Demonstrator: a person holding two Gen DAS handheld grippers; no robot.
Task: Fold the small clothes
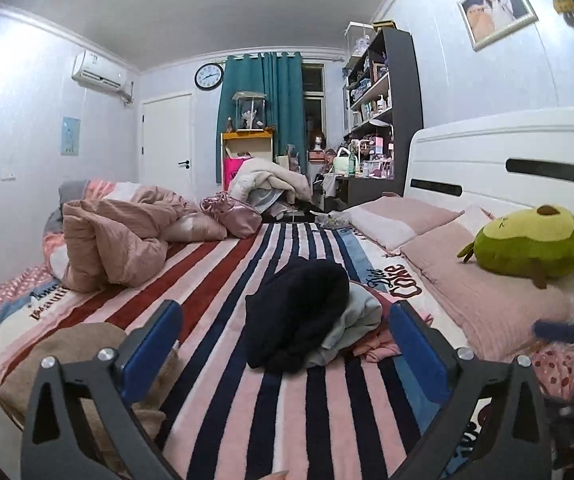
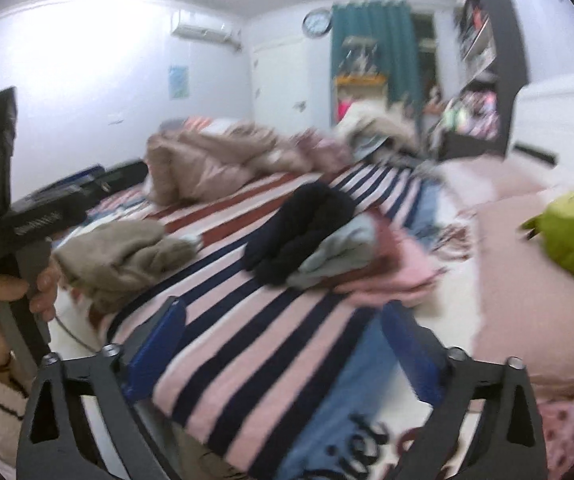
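A pile of small clothes lies on the striped bedspread: a dark navy garment on top, a pale grey-blue one and a pink one under it. The pile also shows in the right wrist view, navy, grey-blue, pink. A beige garment lies at the left, also seen from the right wrist. My left gripper is open and empty, just short of the pile. My right gripper is open and empty over the bedspread; its view is blurred.
A crumpled pink quilt lies at the far left of the bed. Pink pillows and a green avocado plush lie at the right by the white headboard. The left hand-held gripper body shows at the left.
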